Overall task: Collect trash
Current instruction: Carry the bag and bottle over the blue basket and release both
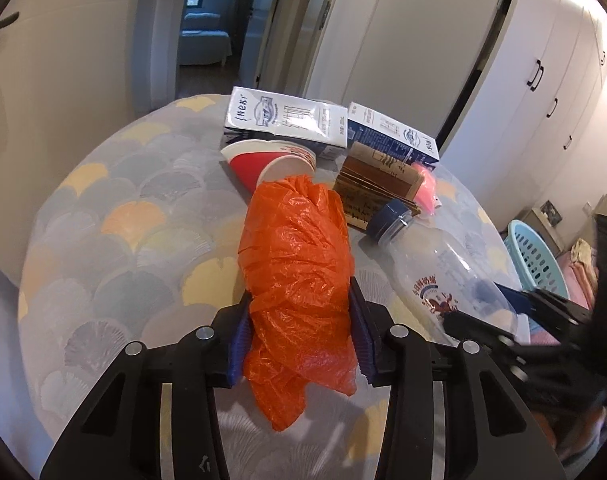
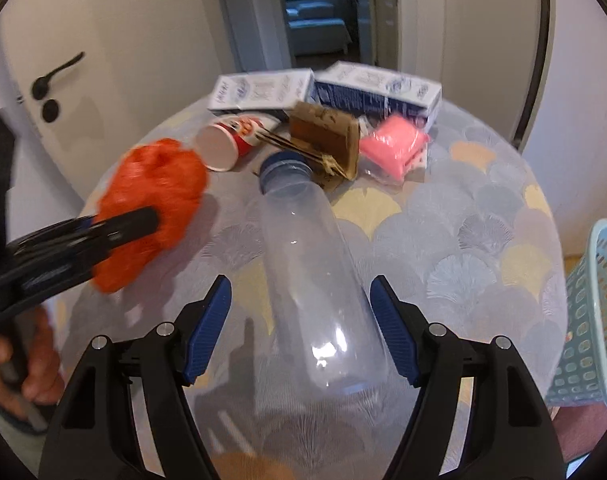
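A crumpled orange plastic bag (image 1: pixel 295 248) lies on the round table (image 1: pixel 123 240), and my left gripper (image 1: pixel 299 296) is shut on it, both blue pads pressing its sides. From the right wrist view, the same bag (image 2: pixel 159 176) shows with the left gripper (image 2: pixel 143 220) on it. A clear plastic bottle (image 2: pixel 303 248) with a blue cap lies on its side, cap pointing away. My right gripper (image 2: pixel 301 284) stands open astride the bottle's base end, with gaps beside the pads. The bottle (image 1: pixel 435 264) and right gripper (image 1: pixel 475 304) also appear in the left wrist view.
At the far side of the table lie two white-and-blue cartons (image 1: pixel 283 120) (image 1: pixel 391 132), a red-and-white paper cup (image 1: pixel 271 160), a folded brown paper piece (image 1: pixel 375 184) and a pink packet (image 1: pixel 425 188). A light blue basket (image 2: pixel 595 320) stands beside the table on the right.
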A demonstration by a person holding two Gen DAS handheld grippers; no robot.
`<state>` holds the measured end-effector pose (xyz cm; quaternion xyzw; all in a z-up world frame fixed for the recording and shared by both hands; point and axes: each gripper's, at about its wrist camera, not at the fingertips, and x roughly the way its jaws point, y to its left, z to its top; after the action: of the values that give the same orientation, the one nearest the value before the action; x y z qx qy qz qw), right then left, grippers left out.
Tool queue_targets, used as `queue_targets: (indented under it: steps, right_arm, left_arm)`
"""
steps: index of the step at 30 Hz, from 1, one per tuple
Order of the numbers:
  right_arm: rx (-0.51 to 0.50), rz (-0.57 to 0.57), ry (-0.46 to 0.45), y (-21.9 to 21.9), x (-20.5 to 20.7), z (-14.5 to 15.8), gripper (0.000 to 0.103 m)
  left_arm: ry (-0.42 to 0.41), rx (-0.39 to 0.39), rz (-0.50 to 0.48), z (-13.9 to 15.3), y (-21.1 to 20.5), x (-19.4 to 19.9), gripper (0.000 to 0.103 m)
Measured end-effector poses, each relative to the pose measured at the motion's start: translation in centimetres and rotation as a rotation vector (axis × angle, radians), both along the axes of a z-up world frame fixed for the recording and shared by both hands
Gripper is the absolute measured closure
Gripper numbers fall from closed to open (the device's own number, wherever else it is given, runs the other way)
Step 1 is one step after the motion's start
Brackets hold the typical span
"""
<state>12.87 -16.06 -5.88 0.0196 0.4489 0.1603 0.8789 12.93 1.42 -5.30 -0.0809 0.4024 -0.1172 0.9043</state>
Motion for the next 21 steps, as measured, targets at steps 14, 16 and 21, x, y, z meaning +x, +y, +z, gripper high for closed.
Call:
queue_targets:
  steps: [14,16,21]
  right_arm:
    - [0.014,0.026,-0.057,0.0,-2.2,1.6,0.06]
    - [0.024,0.004,-0.08,-0.6,-2.7,2.5,0.06]
    - [0.077,-0.046,-0.112,-2.7,-3.6,3.8,0.06]
  left_arm:
    - [-0.069,-0.012,-0.03,2.3,-1.3,-1.4,0.063]
    - [-0.084,-0.01,-0.04,2.9,-1.8,-1.6,0.063]
    - [-0.104,0.009,-0.083,3.9,-3.6,-1.9,0.063]
